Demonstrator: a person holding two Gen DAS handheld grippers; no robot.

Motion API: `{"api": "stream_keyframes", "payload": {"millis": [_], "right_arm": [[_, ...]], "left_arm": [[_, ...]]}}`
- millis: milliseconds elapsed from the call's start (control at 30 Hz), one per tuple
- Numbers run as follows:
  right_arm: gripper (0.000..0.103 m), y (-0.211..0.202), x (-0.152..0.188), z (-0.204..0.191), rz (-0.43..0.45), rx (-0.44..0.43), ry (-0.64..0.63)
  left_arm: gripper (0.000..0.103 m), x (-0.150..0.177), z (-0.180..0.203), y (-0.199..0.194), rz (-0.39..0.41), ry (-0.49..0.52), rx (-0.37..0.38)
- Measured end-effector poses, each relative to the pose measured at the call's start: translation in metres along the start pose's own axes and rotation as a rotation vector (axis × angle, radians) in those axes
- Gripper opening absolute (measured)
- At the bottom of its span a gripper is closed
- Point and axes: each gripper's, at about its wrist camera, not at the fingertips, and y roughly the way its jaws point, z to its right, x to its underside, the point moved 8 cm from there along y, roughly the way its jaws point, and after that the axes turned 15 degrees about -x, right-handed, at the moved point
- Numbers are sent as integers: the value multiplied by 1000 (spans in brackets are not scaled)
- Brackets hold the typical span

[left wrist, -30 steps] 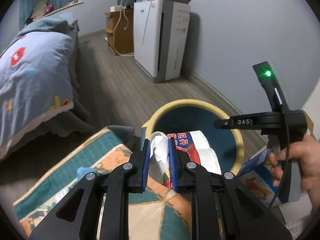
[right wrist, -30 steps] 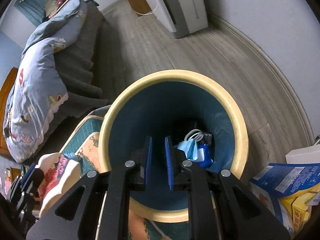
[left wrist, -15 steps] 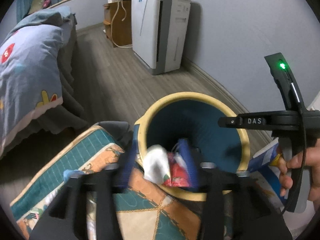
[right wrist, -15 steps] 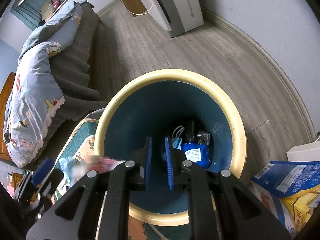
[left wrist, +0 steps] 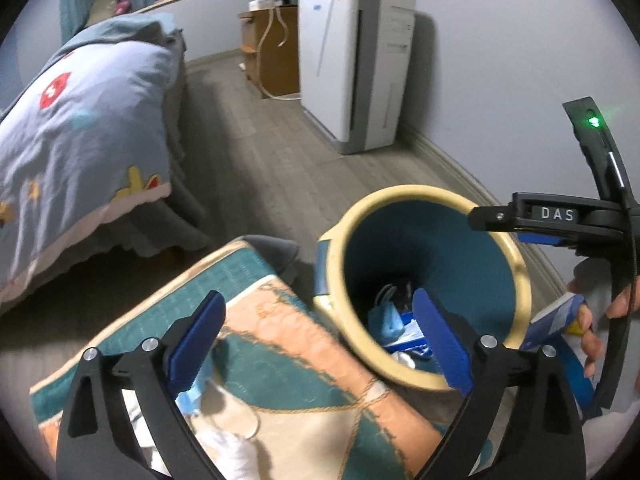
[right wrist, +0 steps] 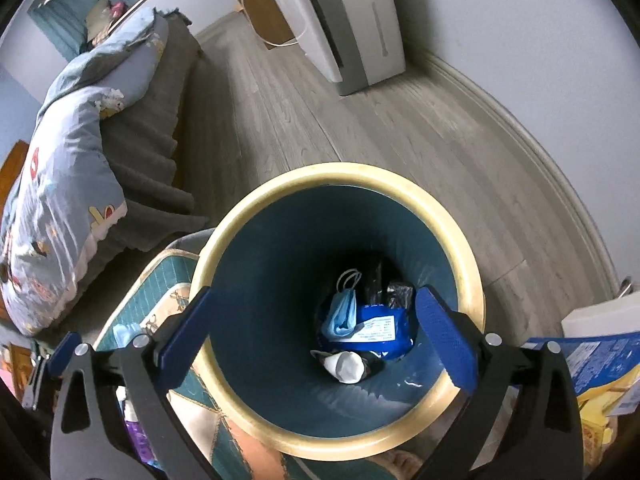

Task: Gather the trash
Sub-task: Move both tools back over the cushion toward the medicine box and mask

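A round bin point(right wrist: 400, 178) with a cream rim and dark teal inside stands on the floor beside a patterned mat point(left wrist: 288, 332). In it lie a blue face mask point(right wrist: 342, 312), a blue packet point(right wrist: 380, 328) and a white crumpled wrapper point(right wrist: 346, 366). My right gripper point(right wrist: 308, 336) is open and empty right above the bin mouth. My left gripper point(left wrist: 320, 344) is open and empty over the bin's near rim point(left wrist: 400, 376) and the mat. A blue mask point(left wrist: 192, 388) and white scraps point(left wrist: 228, 448) lie on the mat under the left finger.
A bed with a blue quilt point(left wrist: 76, 120) is at the left. A white air purifier point(left wrist: 352, 64) and a wooden cabinet point(left wrist: 268, 48) stand by the far wall. Blue and yellow boxes point(right wrist: 592, 368) lie right of the bin. The right gripper's handle point(left wrist: 600, 232) reaches over the bin.
My left gripper opened and let go of the red and white wrapper, which dropped into the bin. My right gripper opened from shut, still above the bin.
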Motion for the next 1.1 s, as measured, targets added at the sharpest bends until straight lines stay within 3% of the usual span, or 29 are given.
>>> {"api": "stream_keyframes", "payload": {"millis": [367,700,933,1100], "right_arm": [[97,6,5,-23,-24,6,-60],[97,10,13,-74,-36,-17,-182],[97,29,36,-119,-98,-48,-287],[97,47,57,-142,-153,-44,-348]], "left_arm": [[94,28,-75,-30,-10,-45,-89],[95,73,-163,-65,-52,-88,-237],[96,109,-214,-76,-98,-231,-291],[96,131,-241,-60,-160,-338,-281]]}}
